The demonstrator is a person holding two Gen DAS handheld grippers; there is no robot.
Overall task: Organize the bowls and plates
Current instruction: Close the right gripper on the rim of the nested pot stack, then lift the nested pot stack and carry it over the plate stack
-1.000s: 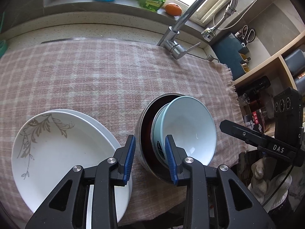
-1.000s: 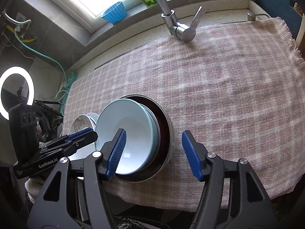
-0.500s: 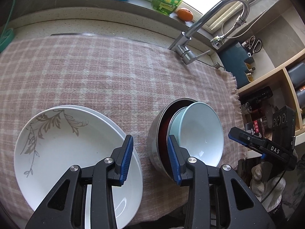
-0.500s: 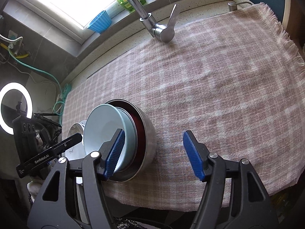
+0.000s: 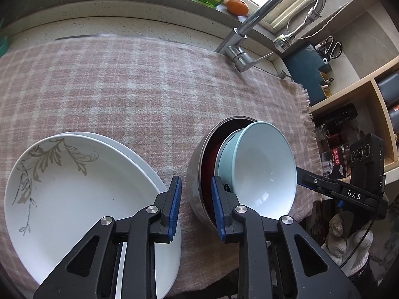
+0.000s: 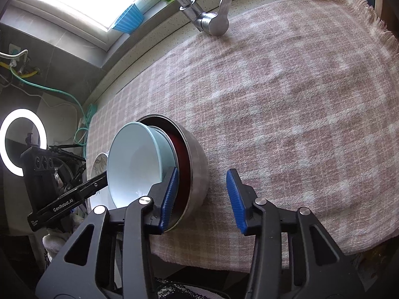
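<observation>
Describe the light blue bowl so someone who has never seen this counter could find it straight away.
Start at the pink checked cloth that covers the counter below the tap. Near its front edge a steel bowl stands to the right of the stacked white plates. The light blue bowl sits tilted inside it, the only pale blue dish there, white inside.

The right gripper [image 6: 202,198], whose jaws have just been closing, straddles the near wall of a steel bowl [image 6: 198,167] holding a tilted pale blue bowl [image 6: 134,164] on the pink checked cloth [image 6: 286,104] covering the counter.
</observation>
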